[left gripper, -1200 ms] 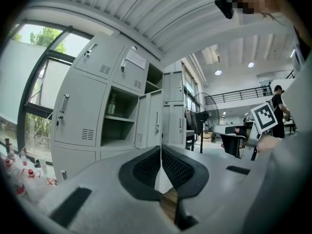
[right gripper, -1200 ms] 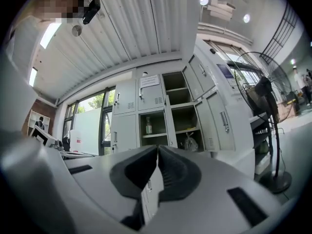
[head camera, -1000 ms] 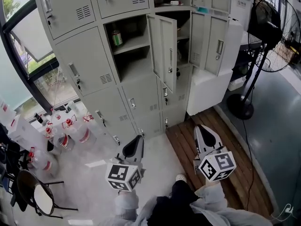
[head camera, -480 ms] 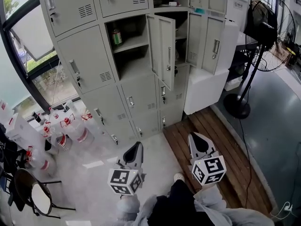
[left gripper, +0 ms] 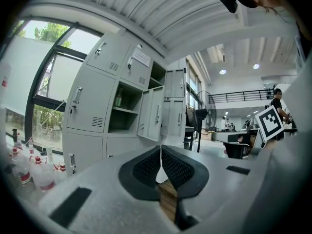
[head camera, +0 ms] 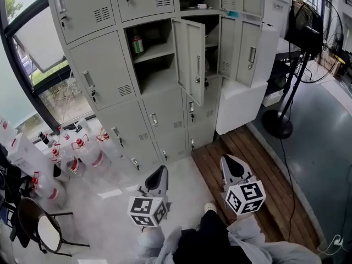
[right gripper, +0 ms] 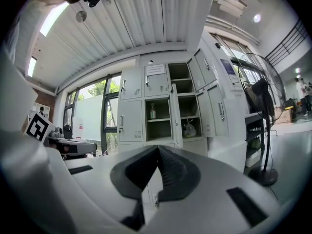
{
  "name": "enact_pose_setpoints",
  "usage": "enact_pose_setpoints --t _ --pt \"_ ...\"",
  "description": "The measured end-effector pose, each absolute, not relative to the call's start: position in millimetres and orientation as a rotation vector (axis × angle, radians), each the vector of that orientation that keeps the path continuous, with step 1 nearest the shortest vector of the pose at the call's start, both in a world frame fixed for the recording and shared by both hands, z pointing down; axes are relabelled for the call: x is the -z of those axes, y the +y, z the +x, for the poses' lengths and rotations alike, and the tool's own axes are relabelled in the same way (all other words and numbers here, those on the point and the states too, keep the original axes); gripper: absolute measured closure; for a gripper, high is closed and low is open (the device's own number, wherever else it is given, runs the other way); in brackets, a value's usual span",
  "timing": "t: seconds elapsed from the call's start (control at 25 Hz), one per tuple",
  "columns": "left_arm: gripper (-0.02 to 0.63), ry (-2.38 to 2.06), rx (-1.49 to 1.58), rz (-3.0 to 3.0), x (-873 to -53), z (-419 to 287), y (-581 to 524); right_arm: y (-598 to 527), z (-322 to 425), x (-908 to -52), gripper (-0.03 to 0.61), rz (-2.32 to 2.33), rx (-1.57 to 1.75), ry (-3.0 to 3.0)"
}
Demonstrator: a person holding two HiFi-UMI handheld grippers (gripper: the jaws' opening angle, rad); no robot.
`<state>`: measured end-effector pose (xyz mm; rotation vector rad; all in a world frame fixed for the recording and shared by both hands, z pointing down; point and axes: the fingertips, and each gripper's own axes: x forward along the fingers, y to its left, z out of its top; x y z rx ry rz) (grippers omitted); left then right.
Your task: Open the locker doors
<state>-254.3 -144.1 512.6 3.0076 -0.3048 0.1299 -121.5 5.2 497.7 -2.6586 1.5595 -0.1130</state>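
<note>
The pale grey steel lockers (head camera: 165, 111) fill the upper left and centre of the head view, standing upright in rows. In the middle row, one locker door (head camera: 190, 59) stands swung wide open, baring a shelved compartment (head camera: 154, 73) just left of it. At upper right, a second door (head camera: 252, 51) with a vertical handle also hangs open. The left-hand door (head camera: 104, 67) and the lower rows are shut, each with vent slots and a handle.
</note>
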Motion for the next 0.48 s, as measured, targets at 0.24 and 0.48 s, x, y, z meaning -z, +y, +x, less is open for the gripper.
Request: enact_pose_setpoints --t 0.24,0.48 --pt "0.601 -0.301 -0.126 3.007 -513.0 -255.9 -140.8 9.9 -122.8 -497.9 0.578 -2.661 0.114 1.544" --pt "0.601 -0.309 -0.130 2.999 -514.6 -259.0 -137.6 11.7 -124.7 -498.8 0.578 -2.656 0.121 1.550"
